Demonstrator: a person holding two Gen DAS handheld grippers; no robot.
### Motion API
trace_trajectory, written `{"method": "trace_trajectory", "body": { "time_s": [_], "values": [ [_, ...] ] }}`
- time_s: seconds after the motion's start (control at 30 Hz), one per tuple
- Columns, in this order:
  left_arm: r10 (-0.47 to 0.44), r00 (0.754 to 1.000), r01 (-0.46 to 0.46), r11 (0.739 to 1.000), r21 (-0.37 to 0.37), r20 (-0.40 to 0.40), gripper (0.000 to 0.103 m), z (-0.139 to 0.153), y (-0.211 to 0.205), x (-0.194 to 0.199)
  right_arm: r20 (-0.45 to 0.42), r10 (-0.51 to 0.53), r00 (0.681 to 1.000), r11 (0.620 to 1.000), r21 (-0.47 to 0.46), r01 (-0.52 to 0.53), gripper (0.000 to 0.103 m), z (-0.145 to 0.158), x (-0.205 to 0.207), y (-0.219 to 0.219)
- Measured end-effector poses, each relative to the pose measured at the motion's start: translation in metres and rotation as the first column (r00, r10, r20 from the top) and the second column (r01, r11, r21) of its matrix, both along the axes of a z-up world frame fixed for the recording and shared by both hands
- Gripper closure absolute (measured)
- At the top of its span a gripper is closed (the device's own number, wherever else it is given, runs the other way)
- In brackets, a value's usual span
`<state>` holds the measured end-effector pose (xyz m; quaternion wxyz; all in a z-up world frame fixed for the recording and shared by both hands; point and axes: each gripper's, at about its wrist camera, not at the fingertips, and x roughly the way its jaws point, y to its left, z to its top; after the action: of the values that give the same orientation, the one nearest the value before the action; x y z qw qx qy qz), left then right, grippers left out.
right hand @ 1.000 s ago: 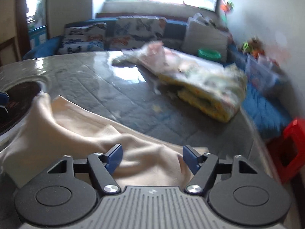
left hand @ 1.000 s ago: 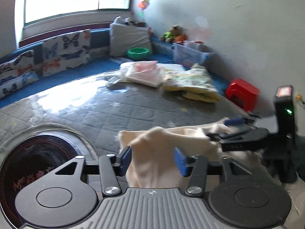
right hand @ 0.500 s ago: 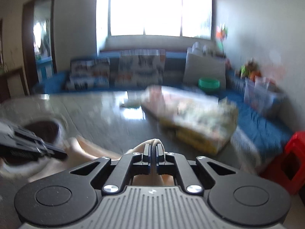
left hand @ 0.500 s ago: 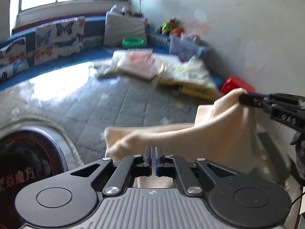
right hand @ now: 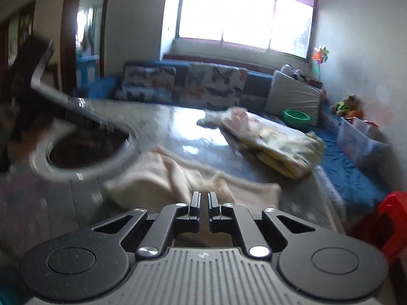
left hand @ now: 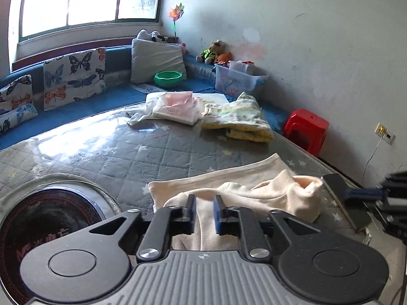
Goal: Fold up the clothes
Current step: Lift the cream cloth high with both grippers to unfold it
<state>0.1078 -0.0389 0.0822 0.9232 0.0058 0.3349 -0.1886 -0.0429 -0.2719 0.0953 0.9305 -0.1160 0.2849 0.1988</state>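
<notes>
A cream garment (left hand: pixel 254 185) lies bunched and partly doubled over on the grey quilted table cover (left hand: pixel 152 157). My left gripper (left hand: pixel 204 203) hovers over the garment's near left part. Its jaws are opening, with a gap between the blue pads; cloth shows in the gap but the pads do not press on it. In the right wrist view, which is blurred, the same garment (right hand: pixel 165 178) lies just beyond my right gripper (right hand: pixel 203 200). That gripper is shut to a thin slit with nothing in it. From the left wrist view the right gripper (left hand: pixel 376 193) is off the cloth's right end.
A round recess with a dark plate (left hand: pixel 45 223) sits at the table's near left. A folded yellow blanket (left hand: pixel 236 122) and bagged pink clothes (left hand: pixel 175 106) lie at the far side. A dark phone (left hand: pixel 348 203) rests at the right edge; a red stool (left hand: pixel 305 129) stands beyond.
Both grippers closed on the garment and lifted it. Now it lies back on the table, the left jaws have parted, and the right gripper has let go and swung away from the cloth.
</notes>
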Motion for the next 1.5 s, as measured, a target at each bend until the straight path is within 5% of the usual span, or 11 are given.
{"method": "trace_trajectory", "body": {
  "time_s": [0.2, 0.33, 0.6, 0.77, 0.83, 0.9, 0.97, 1.17, 1.37, 1.5],
  "values": [
    [0.042, 0.998, -0.039, 0.997, 0.060, -0.040, 0.056, -0.019, -0.010, 0.025, 0.027, -0.020, 0.999, 0.999, 0.050, 0.019, 0.060, 0.015, 0.016, -0.001],
    [0.058, 0.993, -0.052, 0.997, 0.053, -0.104, 0.053, -0.037, -0.008, 0.046, 0.002, 0.017, 1.000, 0.998, 0.064, -0.017, 0.056, 0.014, 0.048, 0.013],
    [0.040, 0.992, -0.032, 0.997, 0.066, -0.122, 0.052, -0.057, -0.013, 0.064, -0.127, 0.015, 0.992, 1.000, -0.012, -0.017, 0.060, -0.030, 0.099, 0.036],
    [0.024, 0.990, -0.016, 0.998, 0.064, -0.137, 0.053, -0.066, -0.016, 0.069, -0.168, 0.042, 0.985, 0.998, -0.042, -0.049, 0.086, -0.040, 0.101, 0.039],
    [0.015, 0.989, -0.009, 0.999, 0.040, -0.147, 0.064, -0.068, -0.015, 0.070, -0.148, 0.049, 0.988, 0.997, -0.049, -0.057, 0.087, -0.036, 0.097, 0.038],
    [0.001, 0.988, 0.002, 1.000, 0.024, -0.156, 0.086, -0.068, -0.015, 0.071, -0.128, 0.047, 0.991, 0.997, -0.048, -0.053, 0.088, -0.031, 0.094, 0.036],
    [0.000, 0.990, 0.004, 1.000, 0.028, -0.144, 0.094, -0.065, -0.018, 0.069, -0.097, 0.038, 0.995, 0.998, -0.049, -0.043, 0.090, -0.020, 0.092, 0.035],
    [0.081, 0.995, -0.085, 0.995, -0.055, -0.059, 0.096, -0.021, 0.002, 0.062, 0.100, 0.015, 0.995, 1.000, -0.029, -0.012, 0.092, 0.041, 0.091, 0.036],
    [0.122, 0.971, -0.076, 0.974, -0.215, 0.206, 0.096, 0.086, 0.036, 0.020, 0.421, -0.012, 0.907, 0.995, 0.090, -0.029, 0.093, 0.137, 0.061, 0.034],
    [0.122, 0.930, -0.047, 0.975, -0.217, 0.346, 0.096, 0.132, 0.045, -0.017, 0.531, -0.007, 0.848, 0.989, 0.128, -0.072, 0.093, 0.166, 0.033, 0.032]
  ]
}}
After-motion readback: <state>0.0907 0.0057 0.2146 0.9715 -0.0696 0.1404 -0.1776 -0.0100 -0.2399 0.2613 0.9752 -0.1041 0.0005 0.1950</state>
